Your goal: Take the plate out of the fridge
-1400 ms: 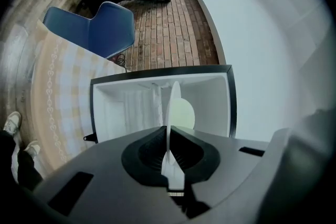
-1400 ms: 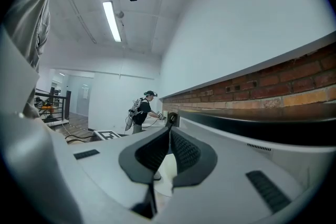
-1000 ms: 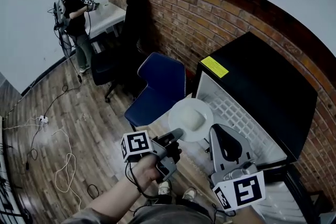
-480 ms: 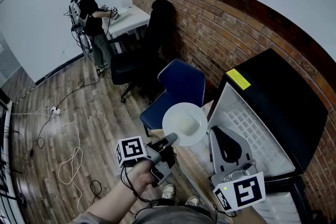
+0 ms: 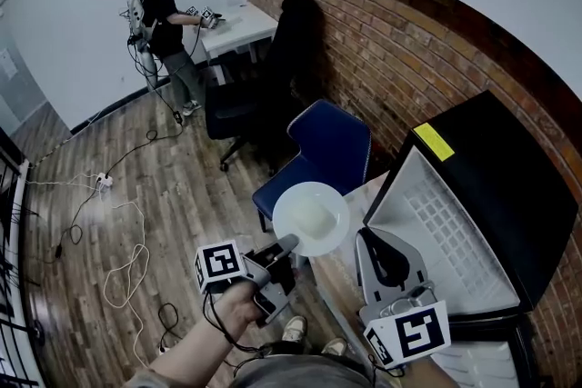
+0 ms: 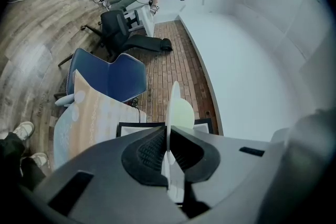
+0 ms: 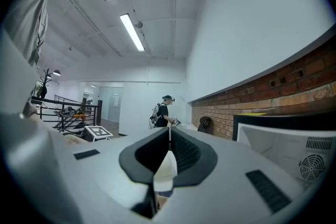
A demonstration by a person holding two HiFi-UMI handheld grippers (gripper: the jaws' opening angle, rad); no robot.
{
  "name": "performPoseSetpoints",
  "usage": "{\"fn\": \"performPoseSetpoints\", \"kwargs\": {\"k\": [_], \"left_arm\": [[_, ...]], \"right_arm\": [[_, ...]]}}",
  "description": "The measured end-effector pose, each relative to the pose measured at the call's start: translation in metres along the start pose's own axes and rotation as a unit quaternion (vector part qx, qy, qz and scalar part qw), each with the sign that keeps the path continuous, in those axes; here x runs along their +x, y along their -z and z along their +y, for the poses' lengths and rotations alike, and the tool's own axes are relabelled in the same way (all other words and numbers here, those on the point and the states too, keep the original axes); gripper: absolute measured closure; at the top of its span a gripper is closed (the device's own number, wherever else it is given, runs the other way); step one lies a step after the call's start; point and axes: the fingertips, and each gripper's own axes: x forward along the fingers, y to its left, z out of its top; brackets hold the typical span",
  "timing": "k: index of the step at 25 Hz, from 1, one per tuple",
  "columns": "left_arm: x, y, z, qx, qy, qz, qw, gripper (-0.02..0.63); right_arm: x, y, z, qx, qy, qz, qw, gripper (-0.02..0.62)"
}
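Head view: left gripper (image 5: 289, 243) is clamping the white plate (image 5: 311, 218) by its near rim, jaws fully closed on it. The plate is sitting roughly level in the air, out of the fridge (image 5: 496, 168), off the side where the fridge's white door (image 5: 446, 236) is swinging open, and not touching it. Right gripper (image 5: 366, 237) is hanging just in front of the fridge door, jaws together, carrying nothing. A blue chair (image 5: 320, 150) is standing beyond the plate, farther from the fridge along the brick wall (image 5: 391, 41). A person (image 5: 164, 9) is working at a white desk (image 5: 238, 21), well apart from the fridge.

Left gripper view: both pads are pressing on the plate's rim. The plate is showing edge-on, running straight out from the tips. A light wooden tabletop (image 6: 92, 118) and the blue chair are lying past it.

Right gripper view: jaw tips are meeting with nothing pinched. A white shape is showing through the gap behind the tips, and I can't tell what it is. The fridge door is filling the lower right.
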Motion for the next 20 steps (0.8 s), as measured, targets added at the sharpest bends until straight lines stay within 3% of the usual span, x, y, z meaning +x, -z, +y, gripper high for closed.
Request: {"fn": "performPoseSetpoints", "kwargs": {"k": [20], "left_arm": [[0.009, 0.007, 0.009, -0.012, -0.004, 0.013, 0.9998, 0.581]], "right_arm": [[-0.005, 0.014, -0.01, 0.022, 0.011, 0.024, 0.999, 0.565]]}}
